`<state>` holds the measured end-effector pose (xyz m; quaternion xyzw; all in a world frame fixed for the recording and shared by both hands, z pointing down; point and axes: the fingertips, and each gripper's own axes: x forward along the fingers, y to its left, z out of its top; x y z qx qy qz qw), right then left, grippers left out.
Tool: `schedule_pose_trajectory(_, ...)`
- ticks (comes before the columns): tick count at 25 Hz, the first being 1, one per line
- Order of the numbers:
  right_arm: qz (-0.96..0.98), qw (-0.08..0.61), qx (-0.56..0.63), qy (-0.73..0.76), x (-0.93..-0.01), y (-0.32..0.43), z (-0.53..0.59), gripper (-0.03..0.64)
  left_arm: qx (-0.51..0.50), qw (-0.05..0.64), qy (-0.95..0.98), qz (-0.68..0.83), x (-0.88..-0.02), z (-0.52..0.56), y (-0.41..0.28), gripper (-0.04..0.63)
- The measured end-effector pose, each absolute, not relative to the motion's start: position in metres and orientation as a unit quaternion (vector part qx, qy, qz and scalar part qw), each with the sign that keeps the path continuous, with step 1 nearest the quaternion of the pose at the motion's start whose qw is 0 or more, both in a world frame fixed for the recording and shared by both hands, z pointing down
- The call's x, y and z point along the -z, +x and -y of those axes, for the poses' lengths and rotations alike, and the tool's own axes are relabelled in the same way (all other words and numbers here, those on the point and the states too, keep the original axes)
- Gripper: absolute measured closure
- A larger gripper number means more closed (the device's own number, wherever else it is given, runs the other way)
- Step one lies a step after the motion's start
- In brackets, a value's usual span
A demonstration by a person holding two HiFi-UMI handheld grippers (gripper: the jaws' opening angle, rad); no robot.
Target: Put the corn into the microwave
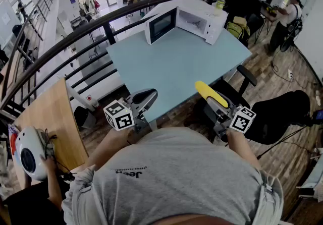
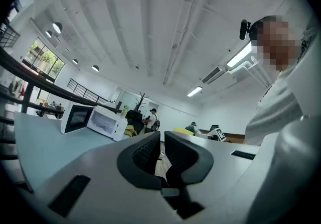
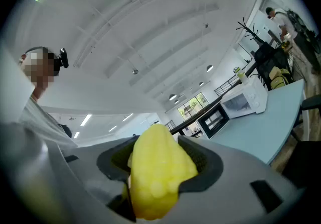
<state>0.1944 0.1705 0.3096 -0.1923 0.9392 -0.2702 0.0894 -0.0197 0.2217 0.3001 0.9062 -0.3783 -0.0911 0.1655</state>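
In the head view, the smooth yellow cob of corn point(image 1: 211, 93) sits in the grey right gripper point(image 1: 216, 102) at the table edge farthest from the white box-shaped microwave point(image 1: 197, 21). The microwave's door is swung open, so the corn is well apart from its cavity. The jaws grip the corn's near part, and most of its length juts toward the microwave. The grey left gripper point(image 1: 146, 97) is level beside it, equally far from the microwave, and both are held close to the person's chest. In the left gripper view, the left gripper's point(image 2: 161, 148) ribbed jaws stand nearly together with nothing between them, and the microwave point(image 2: 103, 121) is far ahead. In the right gripper view, the jaws of the right gripper point(image 3: 159, 160) press on both flanks of the corn point(image 3: 156, 173), with the microwave point(image 3: 246, 100) well beyond it. The cob looks light and stiff, but its rounded, tapering, bumpy sides could let it pivot or slide, so a hold across the thick middle seems safest.
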Motion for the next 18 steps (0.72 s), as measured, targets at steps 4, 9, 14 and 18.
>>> schedule_pose_trajectory(4,-0.941,0.088,0.269,-0.188,-0.308,0.194,-0.17,0.371,0.091,0.168,0.906,0.378,-0.3,-0.22,-0.018,0.552)
schedule_pose_trajectory(9,-0.941,0.085,0.269,-0.188,-0.311,0.194,-0.167,0.371,0.089,0.17,0.906,0.377,-0.303,-0.217,-0.018,0.552)
schedule_pose_trajectory(14,-0.937,0.094,0.282,-0.186,-0.311,0.199,-0.165,0.371,0.087,0.171,0.907,0.375,-0.304,-0.214,-0.015,0.552)
schedule_pose_trajectory(18,-0.934,0.097,0.286,-0.189,-0.313,0.208,-0.162,0.37,0.083,0.172,0.909,0.37,-0.304,-0.209,-0.003,0.552)
